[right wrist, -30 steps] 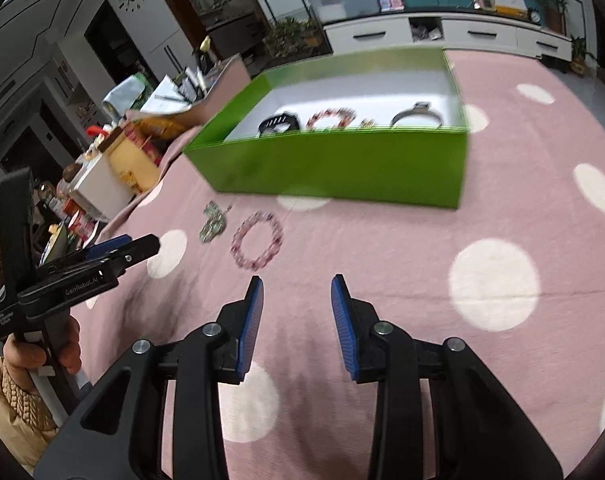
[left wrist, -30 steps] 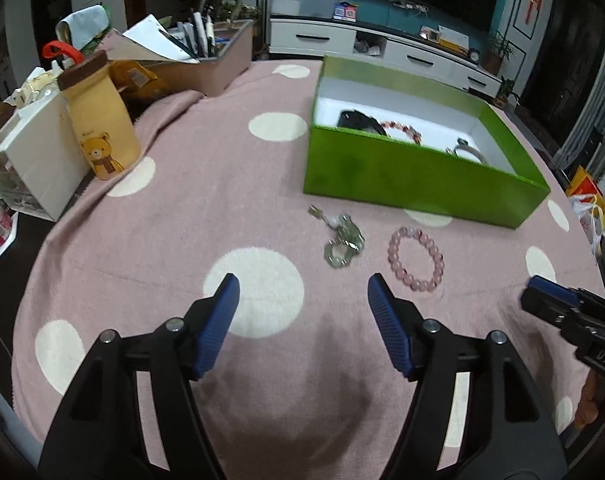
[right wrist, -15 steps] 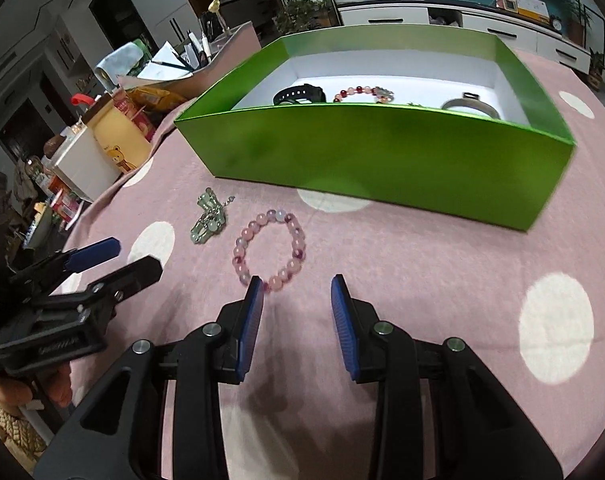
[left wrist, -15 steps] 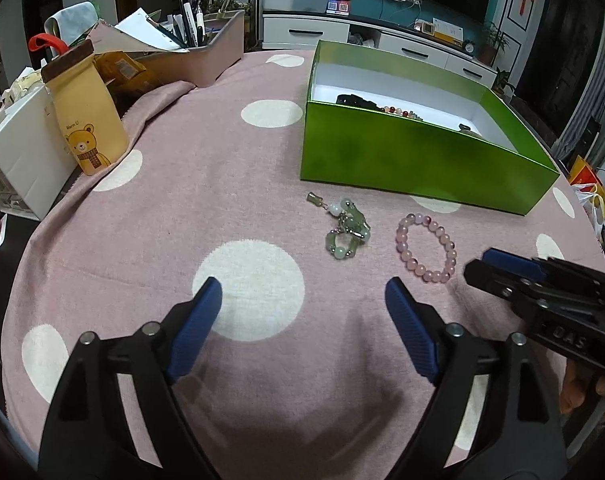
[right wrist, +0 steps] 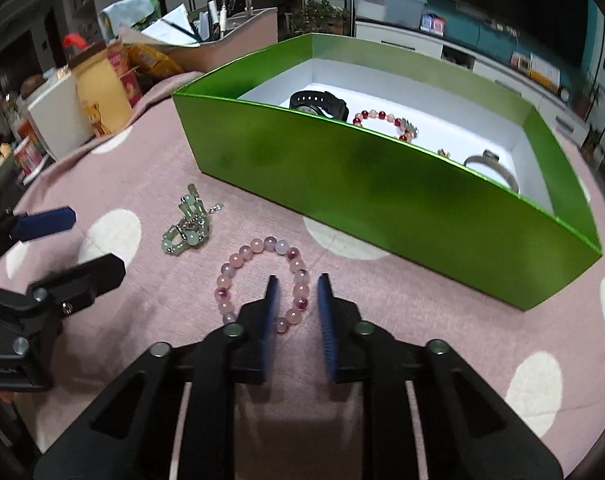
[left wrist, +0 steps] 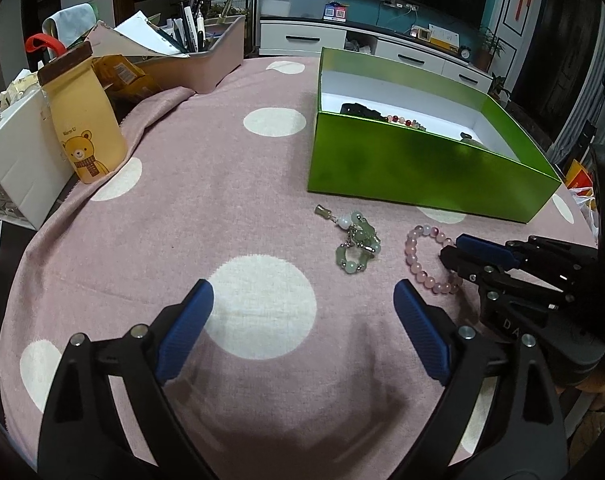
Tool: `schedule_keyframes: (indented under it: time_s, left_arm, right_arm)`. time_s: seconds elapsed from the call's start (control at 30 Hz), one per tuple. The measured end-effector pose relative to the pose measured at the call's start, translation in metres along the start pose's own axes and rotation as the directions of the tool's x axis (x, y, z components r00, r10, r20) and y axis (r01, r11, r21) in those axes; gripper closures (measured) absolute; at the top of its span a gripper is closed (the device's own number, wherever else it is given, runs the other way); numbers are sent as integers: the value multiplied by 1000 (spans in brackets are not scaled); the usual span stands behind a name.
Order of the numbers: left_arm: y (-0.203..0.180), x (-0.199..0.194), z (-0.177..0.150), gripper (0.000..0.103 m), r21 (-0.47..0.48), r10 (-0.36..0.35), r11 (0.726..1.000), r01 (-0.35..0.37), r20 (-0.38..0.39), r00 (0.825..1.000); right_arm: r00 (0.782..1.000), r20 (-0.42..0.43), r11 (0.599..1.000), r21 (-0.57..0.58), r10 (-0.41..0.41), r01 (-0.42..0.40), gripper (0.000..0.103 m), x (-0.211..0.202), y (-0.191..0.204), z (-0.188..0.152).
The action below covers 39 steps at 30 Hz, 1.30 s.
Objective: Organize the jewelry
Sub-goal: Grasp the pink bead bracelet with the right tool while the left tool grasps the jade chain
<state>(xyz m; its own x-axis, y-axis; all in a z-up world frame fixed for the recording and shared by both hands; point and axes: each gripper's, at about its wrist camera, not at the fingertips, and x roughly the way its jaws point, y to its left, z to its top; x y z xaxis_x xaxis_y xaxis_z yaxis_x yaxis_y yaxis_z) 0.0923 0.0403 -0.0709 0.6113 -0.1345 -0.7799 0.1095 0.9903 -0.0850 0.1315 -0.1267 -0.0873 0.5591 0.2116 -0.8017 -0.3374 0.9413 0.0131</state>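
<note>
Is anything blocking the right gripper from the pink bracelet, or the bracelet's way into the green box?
Nothing blocks the right gripper: its closing jaws straddle the pink bracelet's near side. Toward the green box, only the box's own front wall stands between; the bracelet must be lifted over it.

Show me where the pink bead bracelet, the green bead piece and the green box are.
pink bead bracelet [right wrist: 227, 280]: right wrist view, a bead on its left side.
green bead piece [right wrist: 185, 232]: right wrist view, middle of the cluster.
green box [right wrist: 382, 184]: right wrist view, near outer wall.
</note>
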Motion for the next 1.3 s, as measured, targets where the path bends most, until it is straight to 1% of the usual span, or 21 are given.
schedule_keyframes:
  time_s: [0.13, 0.23, 0.3, 0.53, 0.63, 0.73, 0.83, 0.87, 0.93, 1.0, 1.03, 1.1, 1.13, 1.17, 1.2, 1.23, 1.3]
  left_arm:
    - [-2, 2, 1, 10, 2, -11, 1000, 11, -2, 1000]
    - [-3, 4, 1, 10, 3, -16, 1000, 16, -7, 1000]
    - [-4, 5, 2, 10, 4, -20, 1000, 20, -9, 1000]
    - [-16, 15, 11, 10, 14, -43, 999, 43, -17, 999]
    - [-23, 22, 17, 11, 24, -50, 998, 51, -22, 998]
    - [-30, 27, 21, 15, 36, -50, 998, 51, -19, 999]
    - [-34, 32, 24, 23, 47, -40, 998, 41, -20, 999]
    - [-35, 34, 25, 27, 50, -35, 998, 36, -23, 999]
    - [-37, 39, 26, 33, 54, -28, 998, 30, -29, 999]
    - [-39, 43, 26, 43, 55, -26, 998, 28, -36, 999]
    - [-39, 44, 26, 46, 55, -25, 998, 27, -38, 999]
    - [-40, 48, 25, 57, 55, -21, 998, 23, -46, 999]
    - [-41, 48, 24, 59, 61, -11, 998, 13, -33, 999]
    - [-41, 48, 24, 66, 65, -4, 998, 5, -30, 1000]
    - [-40, 48, 24, 76, 66, -2, 998, 3, -27, 1000]
    - [-39, 47, 23, 81, 60, -6, 998, 8, -24, 1000]
    - [-34, 46, 24, 85, 43, -21, 999, 22, -25, 999]
  right_arm:
    - [1000, 9, 1000, -26, -11, 11, 96, 0, 3, 0]
    - [1000, 19, 1000, 1, -1, 1, 96, -4, -2, 0]
    - [999, 51, 999, 31, 8, -10, 96, -16, -8, 0]
    - [989, 149, 995, 96, -5, -9, 96, -59, -33, -2]
    - [985, 171, 992, 125, -15, -7, 96, -70, -43, -6]
    - [984, 177, 989, 149, -18, -8, 96, -76, -50, -12]
    - [984, 178, 986, 168, -20, -10, 96, -78, -56, -16]
    - [984, 178, 985, 173, -21, -10, 96, -79, -58, -18]
    - [984, 179, 984, 179, -23, -10, 96, -80, -60, -19]
    - [983, 180, 983, 183, -24, -9, 96, -81, -61, -20]
    - [983, 181, 983, 185, -25, -9, 96, -81, -62, -21]
    - [983, 184, 982, 188, -25, -10, 96, -82, -62, -21]
    - [982, 185, 982, 189, -26, -10, 96, -82, -63, -21]
    - [982, 186, 982, 190, -26, -10, 96, -83, -63, -21]
    - [982, 187, 982, 191, -26, -10, 96, -83, -63, -21]
    - [982, 187, 981, 192, -26, -10, 96, -83, -63, -21]
    - [982, 187, 981, 194, -27, -10, 96, -84, -64, -22]
